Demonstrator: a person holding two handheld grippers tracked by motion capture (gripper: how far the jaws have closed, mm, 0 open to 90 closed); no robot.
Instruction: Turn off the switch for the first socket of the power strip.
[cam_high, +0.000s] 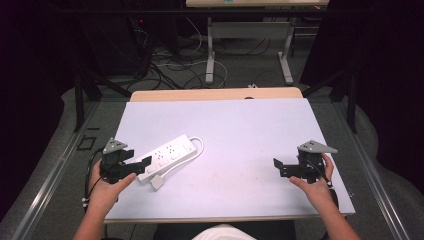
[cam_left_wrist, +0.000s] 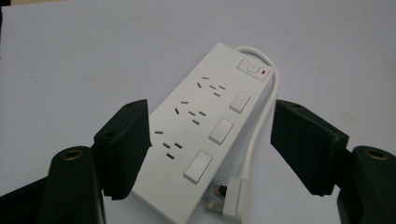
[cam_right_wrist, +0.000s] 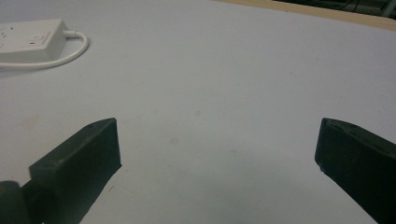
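A white power strip (cam_high: 167, 152) with three sockets and rocker switches lies at an angle on the left of the white table top (cam_high: 250, 130). Its cable (cam_left_wrist: 261, 121) loops back along one side to a white plug (cam_left_wrist: 233, 198) lying by the near end. My left gripper (cam_high: 141, 169) is open, its jaws either side of the strip's (cam_left_wrist: 201, 130) near end. The left jaw sits at the strip's edge and the right jaw stands off beyond the cable. My right gripper (cam_high: 279, 169) rests open at the table's right, with nothing between its jaws (cam_right_wrist: 218, 135). The strip's switch end (cam_right_wrist: 30, 39) shows far off.
A wooden table edge (cam_high: 215, 94) runs along the back of the white top. Behind it on the floor are a desk frame (cam_high: 247, 45) and loose cables (cam_high: 175, 65). Metal rails (cam_high: 55, 170) flank the table on both sides.
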